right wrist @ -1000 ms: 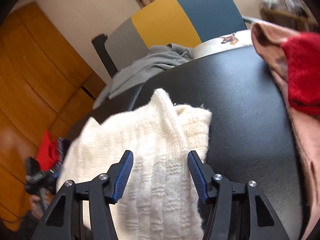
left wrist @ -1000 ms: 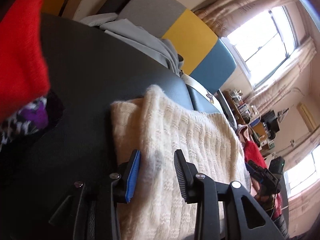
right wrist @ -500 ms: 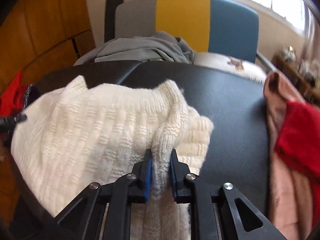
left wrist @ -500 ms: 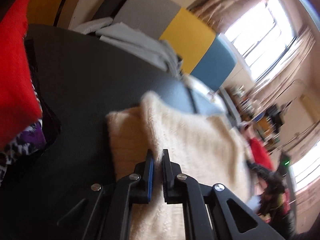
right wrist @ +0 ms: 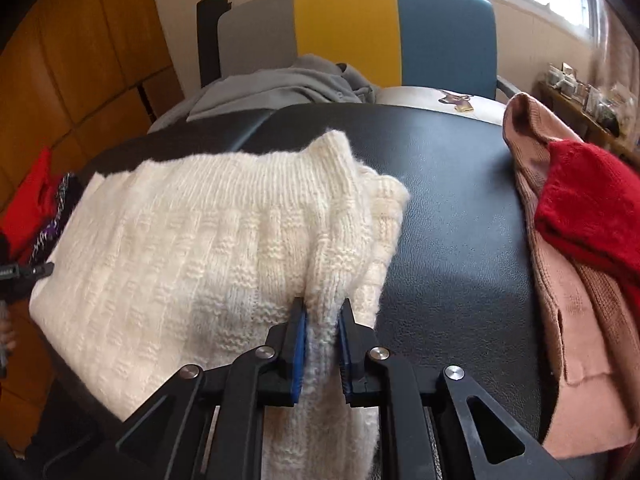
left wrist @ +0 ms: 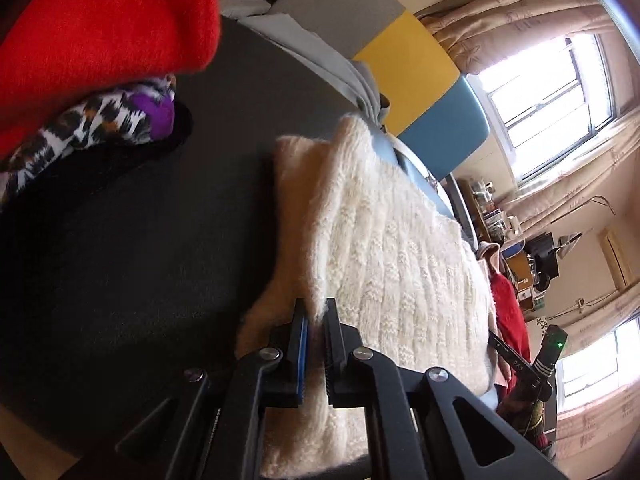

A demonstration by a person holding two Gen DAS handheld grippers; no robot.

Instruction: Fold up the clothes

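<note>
"DAS" on black device arm (left wrist: 513, 361) (faint).

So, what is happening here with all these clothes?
A person is folding a cream knit sweater that lies on a black padded table. Each hand carries a gripper: the left hand-held gripper and the right hand-held gripper are each shut on a pinch of the sweater's knit. Other clothes wait at the sides: a red garment on a pink one, and a grey one behind.

Sunlit curtained windows (left wrist: 548, 92), wooden wall panels (right wrist: 80, 60), a grey-yellow-blue chair (right wrist: 348, 28).
</note>
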